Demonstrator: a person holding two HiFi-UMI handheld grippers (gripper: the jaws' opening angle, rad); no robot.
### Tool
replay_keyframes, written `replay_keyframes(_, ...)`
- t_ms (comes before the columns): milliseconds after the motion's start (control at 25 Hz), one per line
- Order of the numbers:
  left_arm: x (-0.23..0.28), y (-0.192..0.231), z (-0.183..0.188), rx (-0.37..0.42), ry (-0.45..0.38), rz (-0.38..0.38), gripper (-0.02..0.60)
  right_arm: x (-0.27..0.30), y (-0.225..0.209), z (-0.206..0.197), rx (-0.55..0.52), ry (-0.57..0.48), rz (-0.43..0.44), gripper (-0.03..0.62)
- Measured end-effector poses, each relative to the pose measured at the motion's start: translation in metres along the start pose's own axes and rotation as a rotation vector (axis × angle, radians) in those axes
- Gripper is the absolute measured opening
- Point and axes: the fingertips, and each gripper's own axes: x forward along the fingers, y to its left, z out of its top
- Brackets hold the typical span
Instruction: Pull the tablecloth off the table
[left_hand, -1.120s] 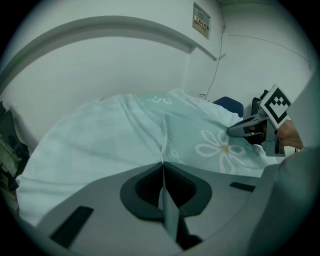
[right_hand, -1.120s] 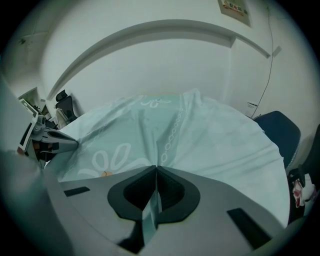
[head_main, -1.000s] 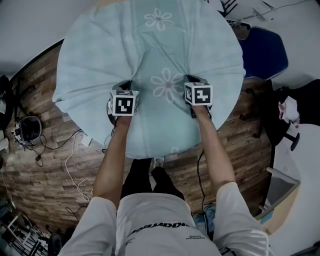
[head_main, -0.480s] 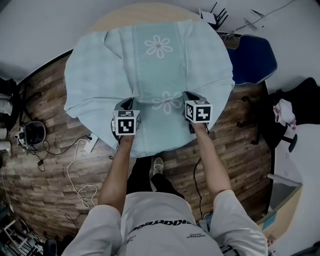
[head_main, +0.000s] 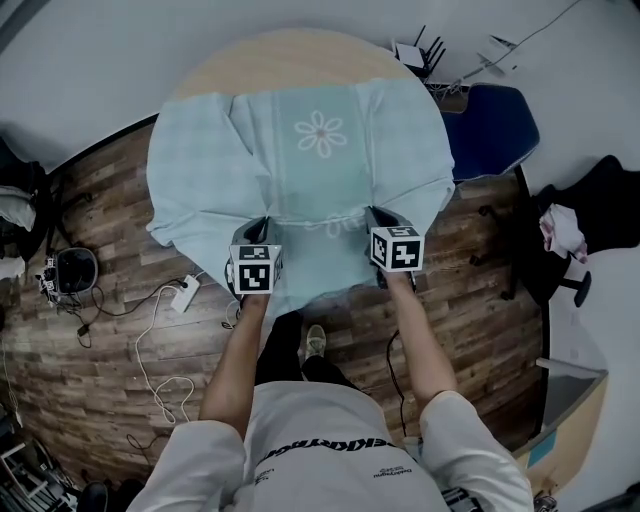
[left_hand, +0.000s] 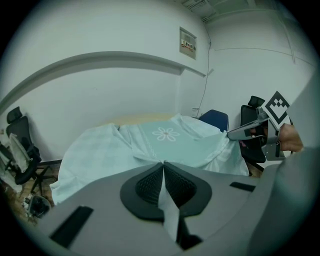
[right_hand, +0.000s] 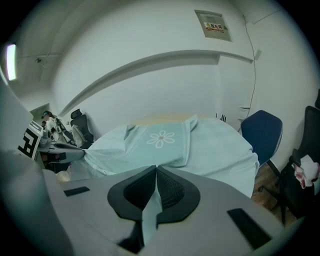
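A pale teal tablecloth (head_main: 300, 170) with white flower prints covers most of a round wooden table (head_main: 285, 55), whose far edge is bare. My left gripper (head_main: 262, 222) is shut on the cloth's near edge, left of centre; the fabric (left_hand: 167, 210) runs between its pads. My right gripper (head_main: 372, 214) is shut on the near edge further right, with cloth (right_hand: 150, 207) pinched between its pads. The cloth (left_hand: 167, 140) is stretched taut from both grippers towards the table, with folds running back from each grip. The cloth's sides hang over the table's rim.
A blue chair (head_main: 490, 130) stands right of the table. A power strip and cables (head_main: 175, 300) lie on the wood floor at the left. A router (head_main: 412, 52) sits by the far wall. Dark chairs and clothes (head_main: 580, 220) stand at the right. The person's shoe (head_main: 315, 340) is under the cloth's edge.
Both grippers have pulled back towards the person with the cloth. The cloth has slid off the table's far side, baring wood there, and more of it hangs on the near side.
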Motion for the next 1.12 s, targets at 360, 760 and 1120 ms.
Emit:
replay_keyframes(360, -0.053, -0.014, -0.001, -0.002, -0.047, 0.022, 0.015, -0.052, 0.014, -0.002, 0.057, -0.075, 0.020, 0.032)
replay_keyframes(760, -0.110, -0.035, 0.000, -0.003, -0.107, 0.027, 0.015, -0.103, 0.033, -0.006, -0.006, -0.123, 0.015, 0.032)
replay_keyframes(1120, -0.164, -0.055, 0.011, 0.013, -0.191, 0.033, 0.015, -0.156, 0.046, -0.012, 0.018, -0.207, 0.021, 0.032)
